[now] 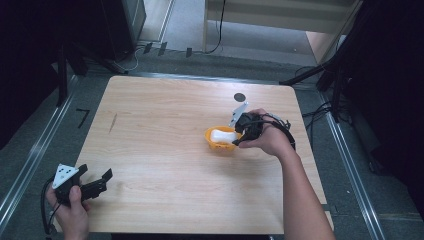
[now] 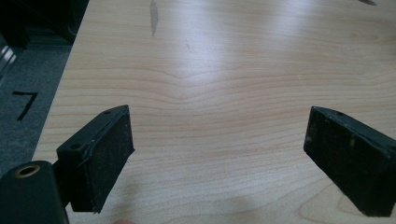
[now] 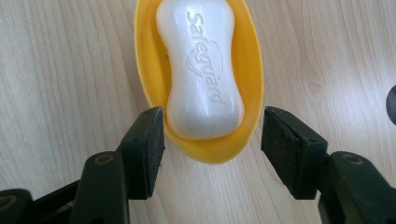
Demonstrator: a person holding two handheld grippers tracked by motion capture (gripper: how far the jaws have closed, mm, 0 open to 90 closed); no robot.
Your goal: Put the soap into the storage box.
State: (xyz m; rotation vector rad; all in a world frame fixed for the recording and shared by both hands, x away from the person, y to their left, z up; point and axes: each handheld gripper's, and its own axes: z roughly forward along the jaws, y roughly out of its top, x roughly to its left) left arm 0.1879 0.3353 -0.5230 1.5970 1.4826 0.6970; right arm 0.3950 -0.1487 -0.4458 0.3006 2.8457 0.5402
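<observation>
A white bar of soap lies in a yellow oval soap dish on the wooden table. In the high view the dish with the soap sits right of the table's centre. My right gripper is open, its jaws standing either side of the dish's near end, apart from it by a small gap. A hand holds that gripper at the dish's right side. My left gripper is open near the front left corner, with bare wood between its pads.
A dark round spot marks the table behind the dish. The table's left edge drops to grey floor with a black "7" mark. Dark stands and cables surround the table.
</observation>
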